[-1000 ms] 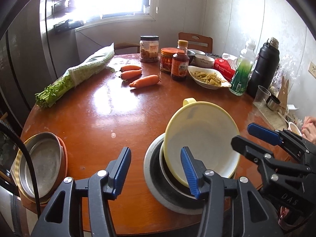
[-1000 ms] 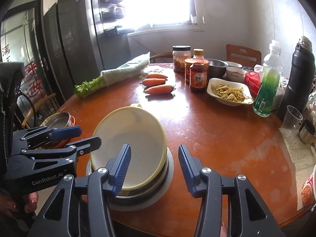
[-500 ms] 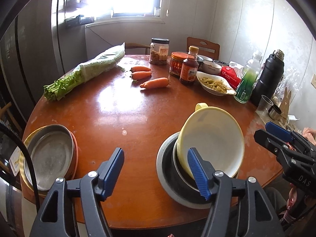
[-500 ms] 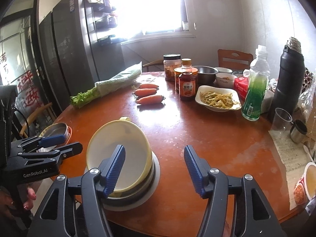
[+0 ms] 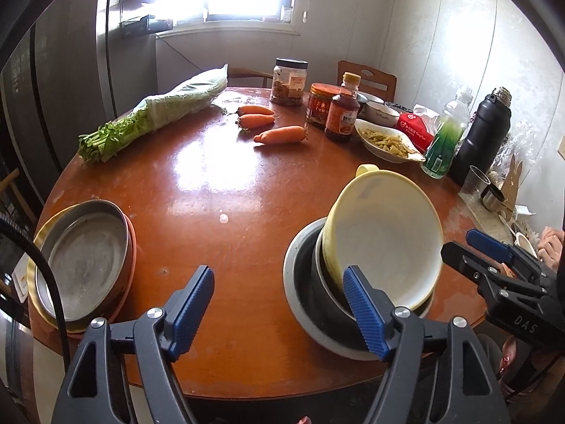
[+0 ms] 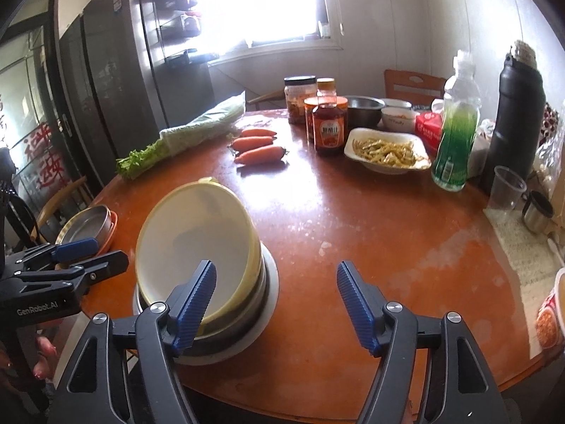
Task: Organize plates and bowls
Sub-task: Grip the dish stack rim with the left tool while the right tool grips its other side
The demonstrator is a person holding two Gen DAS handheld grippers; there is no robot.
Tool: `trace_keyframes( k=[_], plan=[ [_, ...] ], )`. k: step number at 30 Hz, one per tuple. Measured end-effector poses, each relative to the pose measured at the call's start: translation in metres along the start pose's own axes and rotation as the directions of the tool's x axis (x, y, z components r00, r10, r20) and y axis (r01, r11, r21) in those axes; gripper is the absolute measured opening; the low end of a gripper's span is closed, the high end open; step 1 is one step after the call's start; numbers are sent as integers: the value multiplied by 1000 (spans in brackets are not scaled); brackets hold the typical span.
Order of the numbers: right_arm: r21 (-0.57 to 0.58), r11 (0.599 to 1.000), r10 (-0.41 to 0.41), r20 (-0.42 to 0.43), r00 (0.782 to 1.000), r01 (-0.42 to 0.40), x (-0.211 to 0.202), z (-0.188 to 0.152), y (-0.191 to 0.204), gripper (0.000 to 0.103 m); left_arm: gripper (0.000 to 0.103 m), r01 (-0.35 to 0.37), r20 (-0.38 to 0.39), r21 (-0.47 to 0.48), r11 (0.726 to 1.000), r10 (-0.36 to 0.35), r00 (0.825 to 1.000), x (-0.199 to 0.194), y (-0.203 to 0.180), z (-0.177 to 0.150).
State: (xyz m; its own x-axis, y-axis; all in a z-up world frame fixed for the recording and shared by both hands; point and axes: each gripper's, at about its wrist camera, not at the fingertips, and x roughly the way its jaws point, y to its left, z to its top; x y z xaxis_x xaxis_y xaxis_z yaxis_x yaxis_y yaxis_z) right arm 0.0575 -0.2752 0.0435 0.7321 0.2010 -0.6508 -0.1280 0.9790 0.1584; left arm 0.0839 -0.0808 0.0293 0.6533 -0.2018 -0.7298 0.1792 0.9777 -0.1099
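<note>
One yellow bowl (image 5: 385, 243) tilted in one stack of bowls (image 5: 310, 304), lower right; one stack of plates (image 5: 84, 261), lower left; three carrots (image 5: 279, 134); left gripper (image 5: 279, 309) and right gripper (image 6: 277, 305) both spread, just opening, empty.

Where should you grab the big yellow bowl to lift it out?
Probably by the raised rim of the yellow bowl, on its high far edge beside the small tab handle. It sits tilted in the stacked bowls, so that edge stands clear. Come from above, one finger inside, one outside.
</note>
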Motion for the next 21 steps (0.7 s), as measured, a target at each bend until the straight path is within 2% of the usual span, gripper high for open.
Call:
trace_keyframes(
  k=[10,14,21],
  plan=[
    [44,999,33,-46,998,-31,17,-10,-3,73,76,26,-37,-1,1000,-26,999,20,-13,1],
    [52,998,51,-63,997,-47,24,-13,-3,74,76,-5,-56,18,1000,6,998,31,-19,1],
    [71,994,85,-88,993,-79,34,-16,-4,76,78,-1,-83,7,1000,1,997,44,-18,0]
  ],
)
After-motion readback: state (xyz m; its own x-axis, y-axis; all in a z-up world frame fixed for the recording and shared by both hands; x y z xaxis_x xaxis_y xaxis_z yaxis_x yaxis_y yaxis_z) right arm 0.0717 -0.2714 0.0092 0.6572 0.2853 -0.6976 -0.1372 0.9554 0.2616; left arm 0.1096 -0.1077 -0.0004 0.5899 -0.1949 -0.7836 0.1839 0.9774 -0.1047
